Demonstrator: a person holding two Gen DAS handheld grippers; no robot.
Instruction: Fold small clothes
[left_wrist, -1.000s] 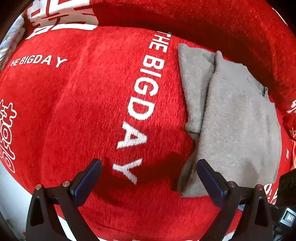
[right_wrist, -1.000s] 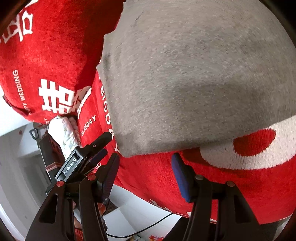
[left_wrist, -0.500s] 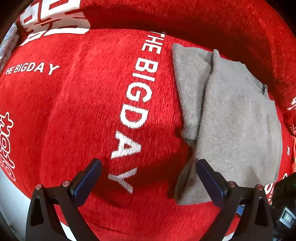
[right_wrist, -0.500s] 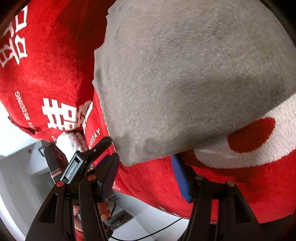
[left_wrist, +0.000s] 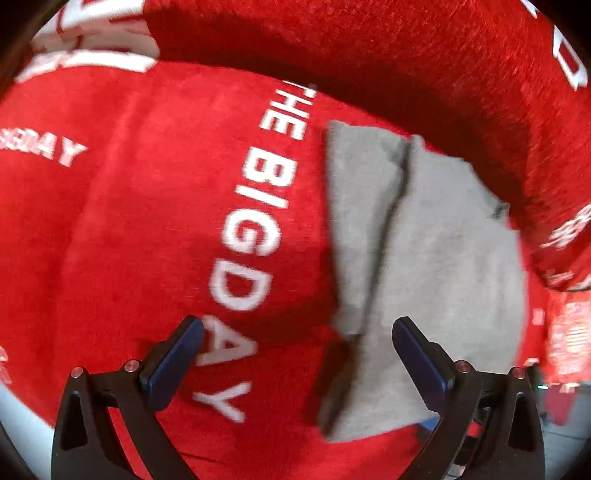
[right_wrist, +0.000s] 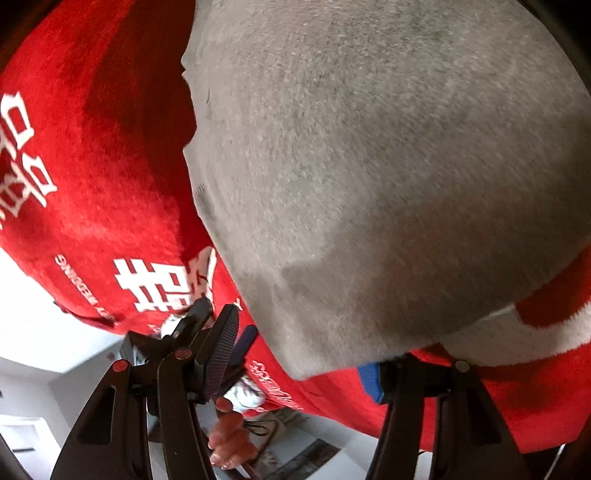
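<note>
The grey garment (left_wrist: 436, 266) looks soft, limp and light; best pinched at its near corner. Left gripper (left_wrist: 295, 354) gapes empty; right gripper (right_wrist: 303, 354) is closing, the hem seemingly unpinched.

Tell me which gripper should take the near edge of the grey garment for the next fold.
Probably the right gripper: the grey garment's near corner already sits between its closing jaws. The left gripper hangs open mostly over the red blanket, only its right finger over grey cloth.

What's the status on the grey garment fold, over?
Left tongs open, nothing held. Right tongs closing at grey garment near edge, grip unconfirmed. Garment part-folded on red blanket. Nothing in the way.
</note>
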